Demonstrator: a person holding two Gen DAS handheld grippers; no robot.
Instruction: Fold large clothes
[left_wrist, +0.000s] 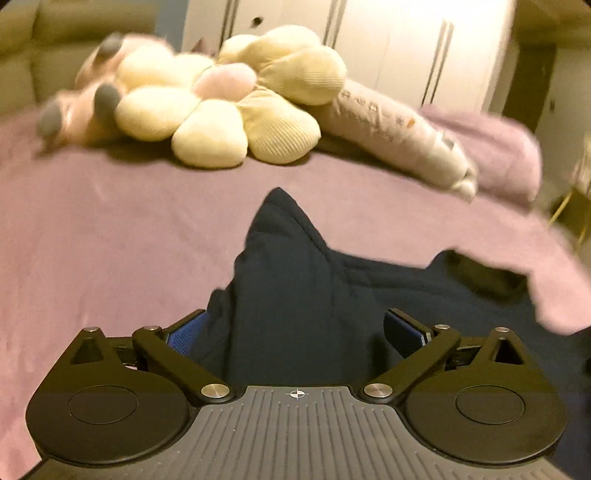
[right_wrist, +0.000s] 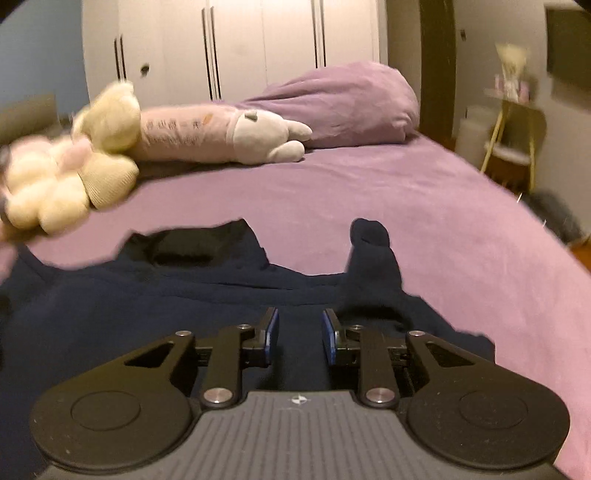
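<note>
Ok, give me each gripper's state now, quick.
Left gripper: open wide, navy garment bunched between the jaws, not pinched.
Right gripper: open, narrow gap, over the garment, holding nothing.

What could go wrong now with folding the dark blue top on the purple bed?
1. The left gripper is wide open around a bunched peak of the dark blue top; closing there could grab extra layers.
2. The right gripper looks open, pressing nothing, so its side may stay put.
3. The flower cushion lies close beyond.

Bare bedsheet (right_wrist: 424, 206) ahead; plush toys (left_wrist: 207, 110) block the far side.
</note>
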